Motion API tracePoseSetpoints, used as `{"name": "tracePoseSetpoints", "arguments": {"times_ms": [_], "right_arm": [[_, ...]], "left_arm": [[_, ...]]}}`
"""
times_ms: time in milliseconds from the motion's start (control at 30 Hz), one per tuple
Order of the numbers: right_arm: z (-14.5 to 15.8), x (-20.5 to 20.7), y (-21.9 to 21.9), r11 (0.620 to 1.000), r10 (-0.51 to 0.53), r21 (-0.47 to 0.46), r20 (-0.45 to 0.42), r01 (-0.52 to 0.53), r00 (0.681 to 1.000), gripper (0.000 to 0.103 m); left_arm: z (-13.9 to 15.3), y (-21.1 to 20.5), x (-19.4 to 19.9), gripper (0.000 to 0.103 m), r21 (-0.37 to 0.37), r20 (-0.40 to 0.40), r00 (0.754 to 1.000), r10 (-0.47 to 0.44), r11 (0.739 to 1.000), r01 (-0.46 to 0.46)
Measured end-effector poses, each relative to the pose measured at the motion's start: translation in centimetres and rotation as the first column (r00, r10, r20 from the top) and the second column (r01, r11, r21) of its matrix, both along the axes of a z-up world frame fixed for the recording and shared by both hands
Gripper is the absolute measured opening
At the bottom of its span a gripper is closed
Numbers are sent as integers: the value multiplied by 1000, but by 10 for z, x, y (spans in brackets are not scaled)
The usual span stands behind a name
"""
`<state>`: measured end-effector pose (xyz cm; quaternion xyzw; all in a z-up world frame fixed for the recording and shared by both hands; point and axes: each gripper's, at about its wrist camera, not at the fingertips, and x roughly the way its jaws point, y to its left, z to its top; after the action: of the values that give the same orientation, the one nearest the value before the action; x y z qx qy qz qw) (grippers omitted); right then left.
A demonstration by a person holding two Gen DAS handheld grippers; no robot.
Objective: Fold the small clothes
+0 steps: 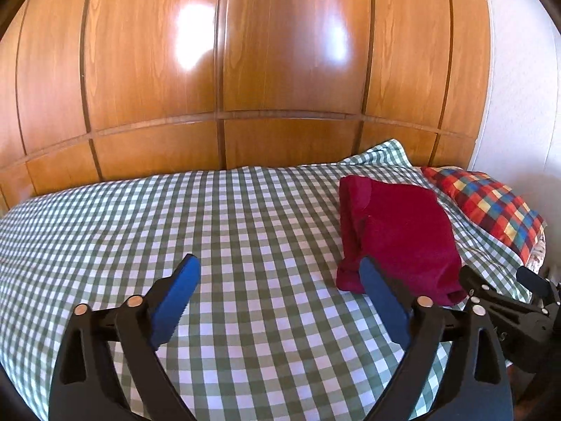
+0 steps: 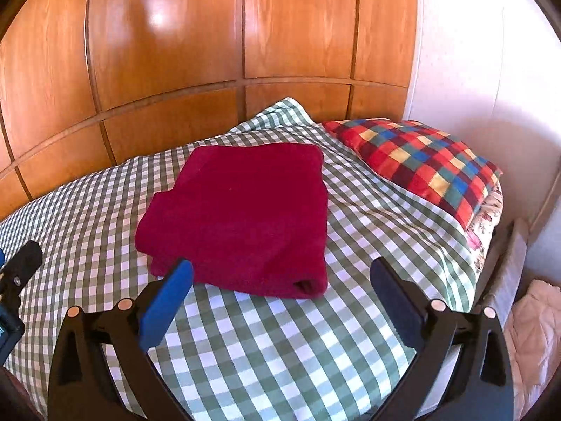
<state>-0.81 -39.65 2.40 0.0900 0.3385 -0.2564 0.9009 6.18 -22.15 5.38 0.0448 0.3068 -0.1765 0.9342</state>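
Note:
A dark red garment lies folded in a flat, roughly square stack on the green-and-white checked bed cover. My left gripper hovers over the cover to the garment's left, open, with only checked cloth between its blue pads. Its right finger overlaps the garment's near corner in this view. In the right wrist view the folded garment sits just beyond my right gripper, which is open wide and holds nothing. The left gripper shows at that view's left edge.
A multicoloured checked pillow lies at the bed's right end, beside the garment. Glossy wooden wardrobe doors stand behind the bed. A white wall is on the right. Pale bedding lies below the bed's right edge.

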Motion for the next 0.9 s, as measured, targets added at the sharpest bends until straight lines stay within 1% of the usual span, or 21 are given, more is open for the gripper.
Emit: {"name": "tracePoseSetpoints", "arguments": {"times_ms": [133, 300, 433, 567, 900], "right_arm": [[-4, -6, 4, 1000, 4, 8, -9, -4, 1000, 101], [-4, -11, 7, 1000, 8, 21, -3, -7, 1000, 101], [-1, -13, 5, 1000, 1, 31, 12, -2, 1000, 101], [0, -14, 3, 999, -2, 37, 20, 1, 1000, 101], [0, -13, 4, 1000, 5, 19, 18, -5, 1000, 101]], "left_arm": [[3, 2, -6, 99, 7, 10, 1000, 2, 1000, -2], [5, 3, -10, 99, 26, 12, 1000, 4, 1000, -4], [4, 1, -12, 99, 13, 0, 1000, -22, 1000, 22], [4, -1, -15, 99, 22, 13, 1000, -25, 999, 25], [0, -7, -11, 99, 44, 21, 1000, -20, 999, 19]]}}
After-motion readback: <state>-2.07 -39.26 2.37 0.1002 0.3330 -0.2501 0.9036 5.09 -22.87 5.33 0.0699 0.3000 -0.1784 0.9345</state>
